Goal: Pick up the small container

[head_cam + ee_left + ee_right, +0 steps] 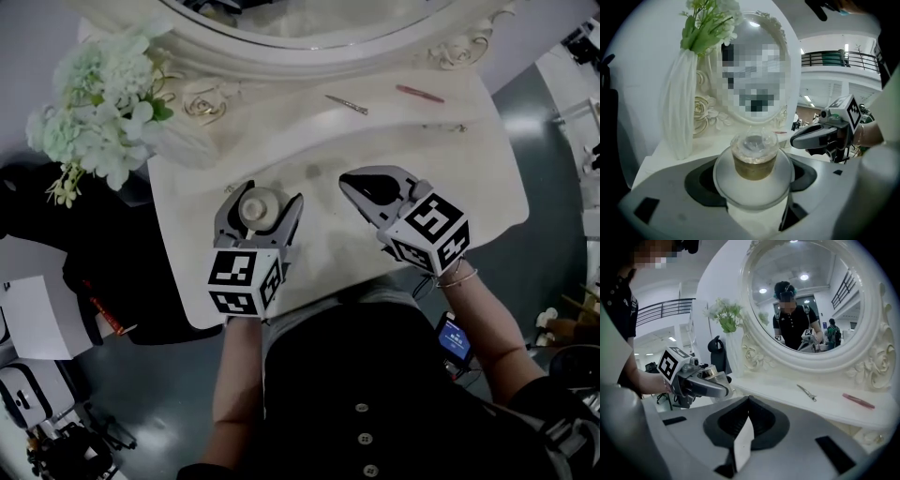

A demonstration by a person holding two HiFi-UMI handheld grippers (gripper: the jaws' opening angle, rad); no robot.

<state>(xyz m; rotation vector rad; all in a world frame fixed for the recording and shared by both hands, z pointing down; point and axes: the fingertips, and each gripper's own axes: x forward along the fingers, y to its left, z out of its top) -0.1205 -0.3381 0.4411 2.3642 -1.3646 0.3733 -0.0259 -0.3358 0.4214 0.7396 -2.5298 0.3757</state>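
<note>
While the left gripper (262, 199) has both jaws pressed against the sides of the small container (754, 161), the container sits in front of the mirror (309, 58), toward its left side. Whether it rests on the white table (487, 187) or has cleared it cannot be told.

The container is round. It has a wide, pale, glossy body, a gold-brown band above it and a clear domed cap on top. The smooth curved wall will probably slip easily. The lift should therefore go straight up and level, with steady pressure across the widest part and no tilt that could roll the container out.

The right gripper (349, 185) is in front of the mirror's right side, well apart from the container, its jaws together on nothing.

The mirror's white frame is carved with roses. To the mirror's left stands a ribbed white vase of pale flowers (103, 103). A slim metal hair clip (347, 105) and a thin pink stick (419, 93) lie just below the mirror's right side.
</note>
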